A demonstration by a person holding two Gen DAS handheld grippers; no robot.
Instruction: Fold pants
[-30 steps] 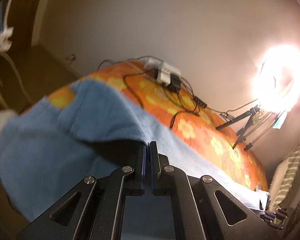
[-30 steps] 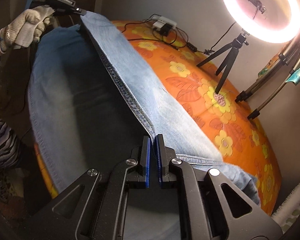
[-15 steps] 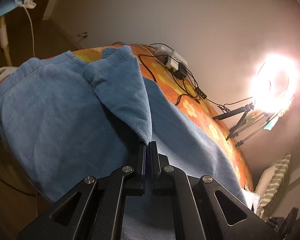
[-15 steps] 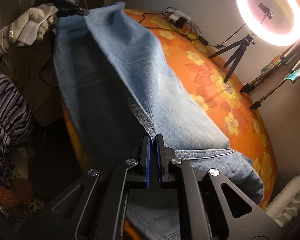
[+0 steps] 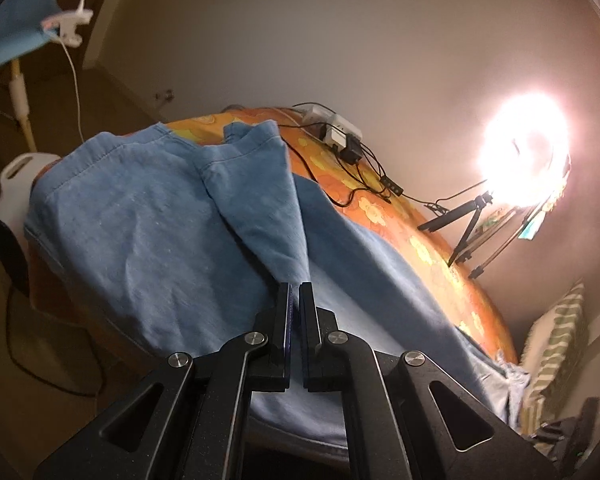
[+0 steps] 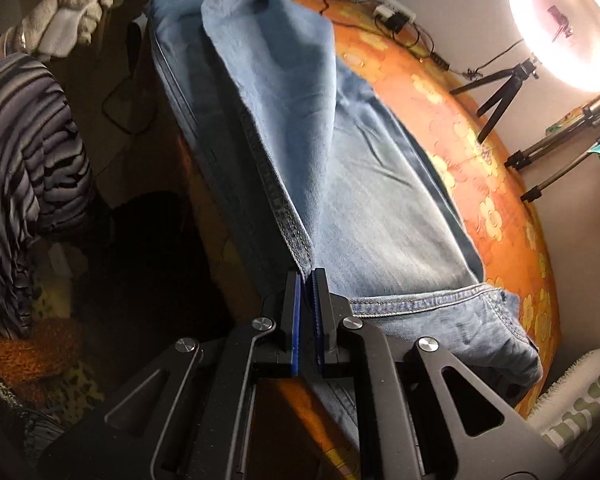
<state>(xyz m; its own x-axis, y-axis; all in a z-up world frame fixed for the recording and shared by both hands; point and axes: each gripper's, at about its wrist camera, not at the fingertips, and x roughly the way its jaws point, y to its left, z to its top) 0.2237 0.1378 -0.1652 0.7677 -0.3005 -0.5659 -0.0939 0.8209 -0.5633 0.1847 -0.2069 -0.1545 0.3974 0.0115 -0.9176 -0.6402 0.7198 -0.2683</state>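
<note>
Both grippers, left gripper [image 5: 295, 292] & right gripper [image 6: 307, 280], clamped on pants [image 6: 380, 200]; edge now carried further across bed [image 6: 500, 184], fold half done.

Dim warm room — a ring light [image 5: 524, 148] flares into glare at right, fisheye-bent edges falling dark.

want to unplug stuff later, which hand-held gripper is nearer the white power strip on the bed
Left. The left hand-held gripper grips the jeans at the end nearer the power strip. The right hand-held gripper grips the same edge at the opposite end, farther away.
</note>
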